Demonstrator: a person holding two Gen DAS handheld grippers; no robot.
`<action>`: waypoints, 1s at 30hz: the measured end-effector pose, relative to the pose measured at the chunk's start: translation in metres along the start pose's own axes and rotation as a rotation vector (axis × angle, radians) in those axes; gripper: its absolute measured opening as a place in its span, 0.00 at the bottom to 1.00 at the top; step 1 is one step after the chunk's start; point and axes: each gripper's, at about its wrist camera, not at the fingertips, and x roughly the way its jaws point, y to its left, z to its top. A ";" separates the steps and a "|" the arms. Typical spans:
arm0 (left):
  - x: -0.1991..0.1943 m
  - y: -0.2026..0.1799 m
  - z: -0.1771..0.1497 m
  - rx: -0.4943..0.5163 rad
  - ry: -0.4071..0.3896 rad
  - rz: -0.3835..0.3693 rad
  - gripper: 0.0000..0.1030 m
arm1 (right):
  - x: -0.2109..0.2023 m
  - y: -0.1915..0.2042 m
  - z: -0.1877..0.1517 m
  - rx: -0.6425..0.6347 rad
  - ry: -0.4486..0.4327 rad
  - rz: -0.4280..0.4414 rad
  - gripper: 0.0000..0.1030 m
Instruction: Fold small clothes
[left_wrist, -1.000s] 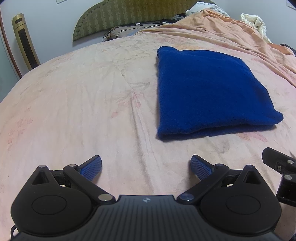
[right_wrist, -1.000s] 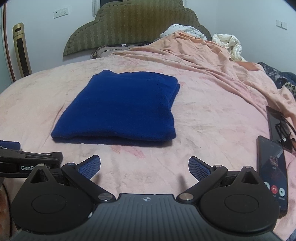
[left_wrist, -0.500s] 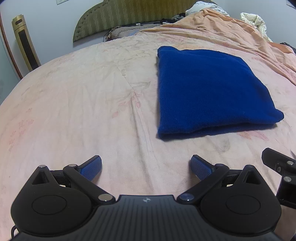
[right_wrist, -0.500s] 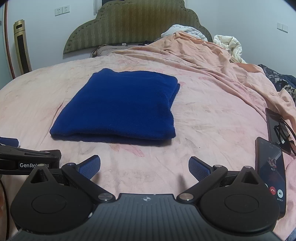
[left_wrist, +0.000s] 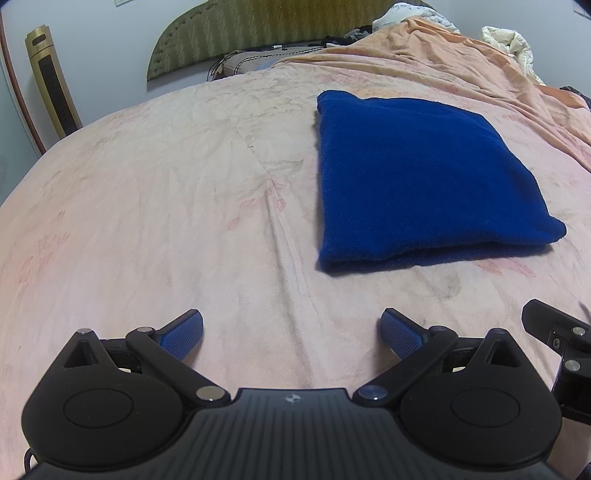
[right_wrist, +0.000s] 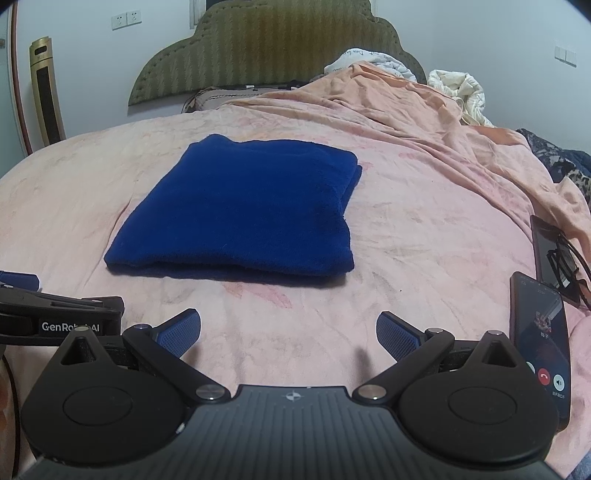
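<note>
Left wrist view shows my left gripper (left_wrist: 291, 334) spread wide and empty above the pink bedsheet (left_wrist: 166, 221), with the folded blue garment (left_wrist: 417, 177) lying flat ahead and to the right, well apart from my fingers. My right gripper (right_wrist: 288, 334) is likewise wide open, holding nothing, the garment (right_wrist: 251, 206) straight ahead of it. A lit phone (right_wrist: 541, 343) lies on the sheet at the near right, just beside that gripper.

— How are your grippers set?
— My left gripper (left_wrist: 291, 328) has its jaws spread wide, empty, pointing forward and held low.
— And the other?
— My right gripper (right_wrist: 288, 328) is the same, just beside the left.
</note>
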 end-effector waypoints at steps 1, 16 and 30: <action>0.000 0.000 -0.001 -0.001 0.000 0.000 1.00 | 0.000 0.000 0.000 -0.002 0.000 0.000 1.00; -0.003 0.003 -0.003 -0.002 0.009 -0.007 1.00 | -0.003 0.004 -0.001 -0.015 0.000 0.005 1.00; -0.002 -0.001 -0.001 0.014 0.007 0.002 1.00 | -0.002 0.000 -0.002 -0.003 -0.001 0.001 1.00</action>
